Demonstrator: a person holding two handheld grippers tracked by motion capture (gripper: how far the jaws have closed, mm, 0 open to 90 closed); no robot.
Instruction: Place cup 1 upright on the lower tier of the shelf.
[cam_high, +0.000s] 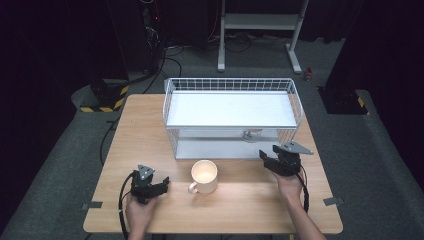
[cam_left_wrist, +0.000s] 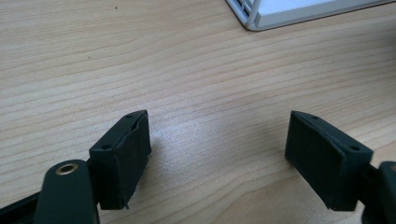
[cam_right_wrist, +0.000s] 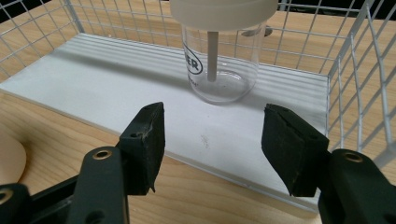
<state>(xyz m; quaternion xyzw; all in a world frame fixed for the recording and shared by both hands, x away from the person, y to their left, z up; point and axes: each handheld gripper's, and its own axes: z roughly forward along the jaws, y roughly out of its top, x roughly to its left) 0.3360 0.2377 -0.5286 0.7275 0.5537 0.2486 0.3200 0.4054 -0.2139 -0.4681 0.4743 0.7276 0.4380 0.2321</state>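
Black jaws of the right gripper (cam_right_wrist: 212, 149) stand apart with nothing between them. Just past them is the white bottom shelf of a wire rack (cam_right_wrist: 116, 88). On that shelf stands a clear glass jar (cam_right_wrist: 219, 70) with a pale lid, upright, a short way beyond the jaws. The left gripper (cam_left_wrist: 217, 158) also has its jaws wide apart, holding nothing, over the bare wooden worktop (cam_left_wrist: 140, 60). From the high view, a cream mug (cam_high: 204, 176) sits upright on the worktop between the two grippers, just in front of the rack.
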